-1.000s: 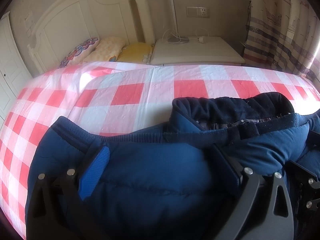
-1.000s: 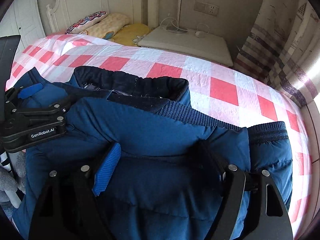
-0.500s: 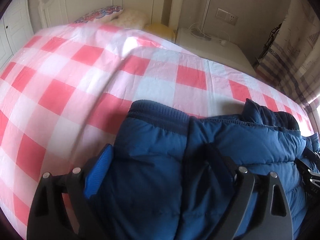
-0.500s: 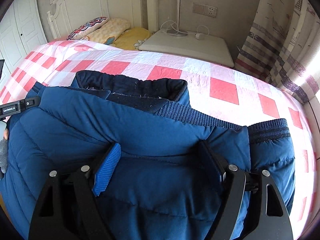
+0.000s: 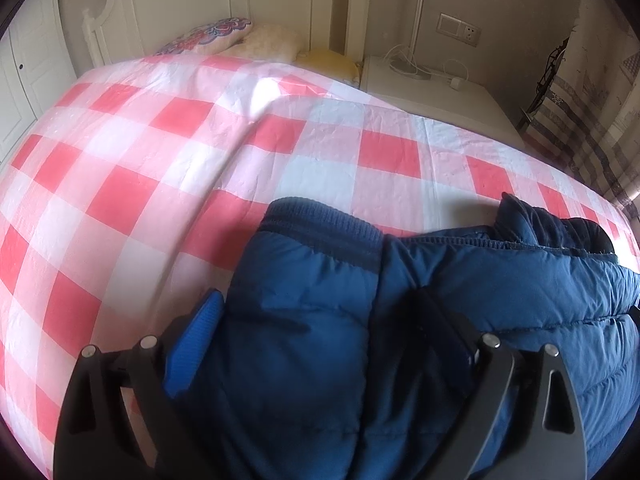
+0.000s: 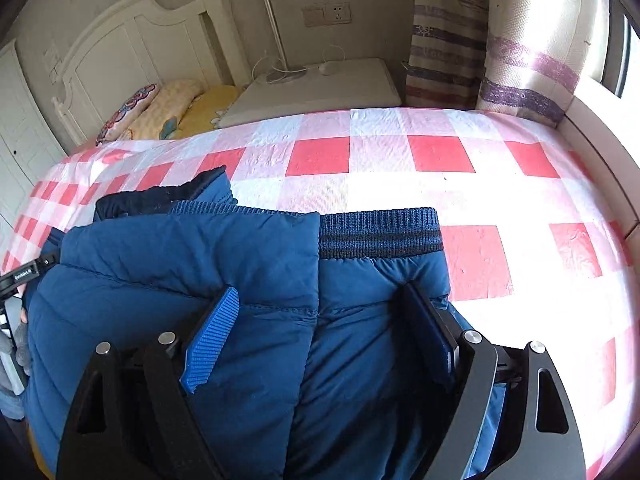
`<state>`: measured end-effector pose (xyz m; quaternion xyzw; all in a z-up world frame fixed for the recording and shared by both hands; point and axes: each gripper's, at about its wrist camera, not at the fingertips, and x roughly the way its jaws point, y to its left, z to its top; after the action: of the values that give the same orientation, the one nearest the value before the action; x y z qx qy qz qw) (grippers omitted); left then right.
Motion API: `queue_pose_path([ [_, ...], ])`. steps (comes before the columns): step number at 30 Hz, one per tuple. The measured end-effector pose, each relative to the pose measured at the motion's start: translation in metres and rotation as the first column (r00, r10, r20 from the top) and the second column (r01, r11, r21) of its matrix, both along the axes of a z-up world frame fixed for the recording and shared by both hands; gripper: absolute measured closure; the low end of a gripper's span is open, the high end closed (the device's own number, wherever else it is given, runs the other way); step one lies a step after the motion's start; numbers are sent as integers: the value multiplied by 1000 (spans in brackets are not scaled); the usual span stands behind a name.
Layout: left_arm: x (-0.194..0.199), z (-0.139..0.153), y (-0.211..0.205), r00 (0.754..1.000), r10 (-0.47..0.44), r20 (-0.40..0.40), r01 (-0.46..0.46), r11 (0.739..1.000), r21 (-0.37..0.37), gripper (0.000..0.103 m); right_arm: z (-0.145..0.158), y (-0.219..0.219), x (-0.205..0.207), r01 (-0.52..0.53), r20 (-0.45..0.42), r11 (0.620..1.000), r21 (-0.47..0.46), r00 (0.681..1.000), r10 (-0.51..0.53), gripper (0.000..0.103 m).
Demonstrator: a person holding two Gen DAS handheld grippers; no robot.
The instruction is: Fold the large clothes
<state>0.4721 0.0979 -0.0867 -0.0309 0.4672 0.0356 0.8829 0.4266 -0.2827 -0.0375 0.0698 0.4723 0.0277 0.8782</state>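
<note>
Covering most of both views, a bed point(image 5: 160, 168) is seen under a red, pink and white checked sheet point(image 6: 460, 184). At its far end a white headboard point(image 6: 120, 56) is set against the wall, and patterned and yellow pillows point(image 6: 168, 112) are laid below it. A white bedside unit point(image 6: 320, 88) is placed beside the pillows, with a thin lamp pole and a cable on top. A striped curtain point(image 6: 520, 60) is hung on the window side.

A blue padded jacket point(image 5: 400, 320) is spread on the near part of the bed, folded over on itself. Its ribbed hem point(image 6: 380, 232) is turned toward the headboard, and its dark collar point(image 6: 160, 196) is bunched between the two hand-held grippers.

The left hand-held gripper point(image 5: 316, 340) is pointed down over one end of the jacket, beside the ribbed cuff. Its fingers are held wide apart with padded fabric bulging between them; whether the pads are pressed on the fabric cannot be told.

The right hand-held gripper point(image 6: 320, 340) is pointed down over the other end, just short of the hem. Its jaws are opening, with the jacket lying between the blue pad point(image 6: 212, 344) and the dark one. Both pads are seen against the fabric, and a firm clamp is not shown.
</note>
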Motion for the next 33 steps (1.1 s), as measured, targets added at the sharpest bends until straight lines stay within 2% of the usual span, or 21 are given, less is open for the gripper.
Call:
queue_pose_path([
  [3,0,0,-1,1000,1,1,-1,1000,7,6,14,13,-7,17,22,996,-84,1000,-16,23],
  [5,-1,0,0,1000,1,-1,-1,1000,4,6,36,23,-20,26,91,997,-77,996,-19,22],
  [7,-1,0,0,1000,1,-2,-1,1000,-1,6,57,47,-30,-44,152,995,-86,987,56,20],
  [9,-2,1,1,1000,2,3,-2,1000,0,6,71,80,-35,-149,178,981,-125,969,170,17],
  [11,-2,2,0,1000,4,7,-4,1000,3,6,73,112,-35,-245,167,956,-159,948,270,17],
  [13,-3,2,1,1000,6,10,-6,1000,5,6,60,135,-32,-294,119,933,-207,939,323,17],
  [15,-4,2,1,1000,5,13,-5,1000,-2,6,25,146,-20,-319,6,919,-231,944,329,17],
  [16,-3,2,2,1000,6,13,-6,1000,-8,6,13,142,-15,-314,-9,932,-180,948,318,15],
  [18,-3,2,4,1000,6,12,-6,1000,-18,6,10,128,-11,-285,-4,954,-92,958,286,15],
  [20,-3,3,3,1000,7,15,-6,1000,-19,6,8,125,-12,-276,-1,958,-73,961,277,15],
  [23,-4,3,2,1000,8,15,-8,1000,-8,6,11,130,-16,-275,13,956,-106,961,278,15],
  [25,-8,9,0,1000,26,17,-26,999,31,7,17,127,-21,-251,43,961,-114,965,257,15],
  [26,-15,17,-2,999,38,36,-40,997,61,9,25,124,-26,-222,69,967,-126,970,231,15],
  [27,-26,28,-5,997,30,77,-34,998,57,9,35,121,-34,-200,100,971,-129,972,213,15],
  [29,-53,51,-15,987,-27,156,32,999,-28,8,57,120,-53,-198,160,973,-116,963,215,15],
  [30,-65,58,-26,982,-62,178,71,997,-44,7,64,123,-61,-203,175,970,-136,958,225,15],
  [33,-88,62,-73,961,-182,207,177,983,41,3,66,140,-76,-246,154,946,-212,948,280,15],
])
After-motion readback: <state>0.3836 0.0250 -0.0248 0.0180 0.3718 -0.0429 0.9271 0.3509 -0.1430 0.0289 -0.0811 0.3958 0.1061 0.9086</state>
